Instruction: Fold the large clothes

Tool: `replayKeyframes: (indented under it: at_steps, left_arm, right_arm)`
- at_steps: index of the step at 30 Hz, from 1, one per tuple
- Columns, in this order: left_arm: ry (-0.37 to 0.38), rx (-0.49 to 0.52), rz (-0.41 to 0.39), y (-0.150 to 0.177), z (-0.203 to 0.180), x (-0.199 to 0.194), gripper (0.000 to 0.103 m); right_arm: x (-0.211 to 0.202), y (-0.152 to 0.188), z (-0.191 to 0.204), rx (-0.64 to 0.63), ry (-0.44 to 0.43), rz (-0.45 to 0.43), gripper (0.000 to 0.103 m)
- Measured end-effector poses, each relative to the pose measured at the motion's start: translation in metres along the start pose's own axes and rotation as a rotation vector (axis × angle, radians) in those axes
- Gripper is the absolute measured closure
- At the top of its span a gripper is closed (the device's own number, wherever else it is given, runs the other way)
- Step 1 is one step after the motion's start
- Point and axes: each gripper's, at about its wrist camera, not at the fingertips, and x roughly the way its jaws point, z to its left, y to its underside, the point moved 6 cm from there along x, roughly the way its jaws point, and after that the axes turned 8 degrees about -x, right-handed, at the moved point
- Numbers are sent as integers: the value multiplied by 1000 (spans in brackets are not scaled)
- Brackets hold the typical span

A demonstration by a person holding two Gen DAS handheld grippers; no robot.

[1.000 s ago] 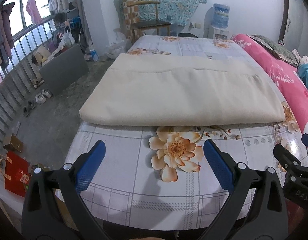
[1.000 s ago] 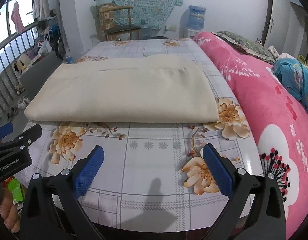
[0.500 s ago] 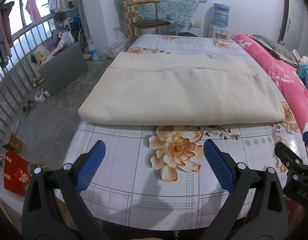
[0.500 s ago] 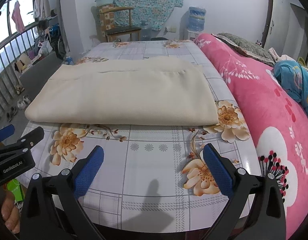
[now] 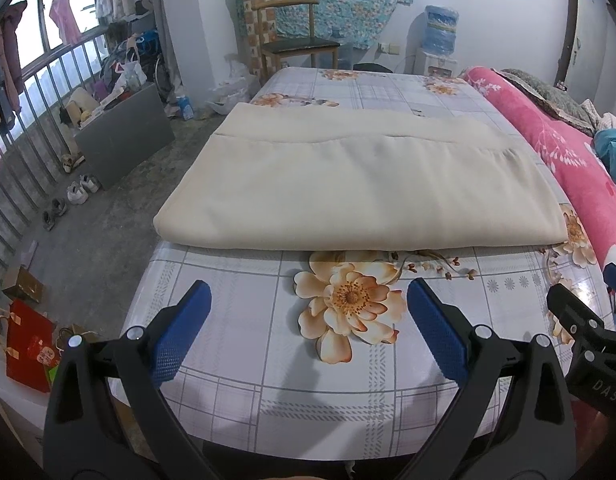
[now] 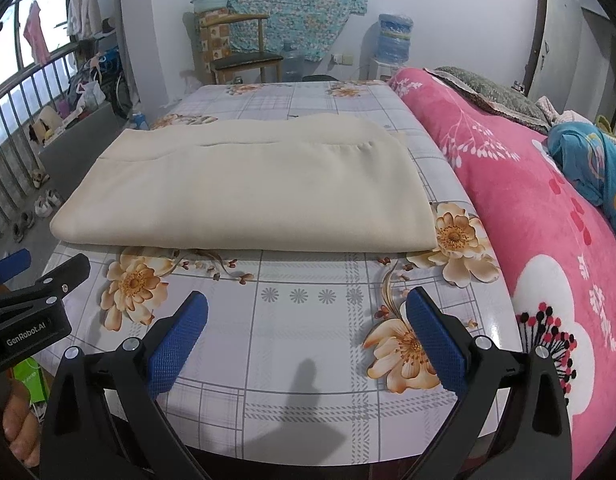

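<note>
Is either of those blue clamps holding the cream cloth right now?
No. Both the left gripper and right gripper hang open above the bedsheet, short of the cream cloth.

- A lived-in home bedroom: a bed [image 5: 388, 92] with a floral checked sheet and a pink flowered quilt [image 6: 528, 208].
- A wooden chair [image 5: 295, 40] and water dispenser [image 5: 438, 46] by the wall.
- Clothes [image 5: 63, 20] hang at the barred window; shoes [image 5: 81, 190] lie on the floor.

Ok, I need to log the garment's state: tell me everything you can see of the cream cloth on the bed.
The cream cloth is a plain, soft-looking fabric folded into a wide flat rectangle, with a lower layer showing beyond the top layer's far edge. Its near edge is a rounded fold. It lies flat on the floral bed sheet, beside the pink blanket. Neither tool touches it.
</note>
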Motion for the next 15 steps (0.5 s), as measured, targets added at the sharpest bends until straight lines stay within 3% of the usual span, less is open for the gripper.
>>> replayKeyframes:
  at_steps: [15]
  left_arm:
    - [6,-2,1,-1,-1,0,8]
  right_arm:
    - [0,-1,1,-7,0,2,6]
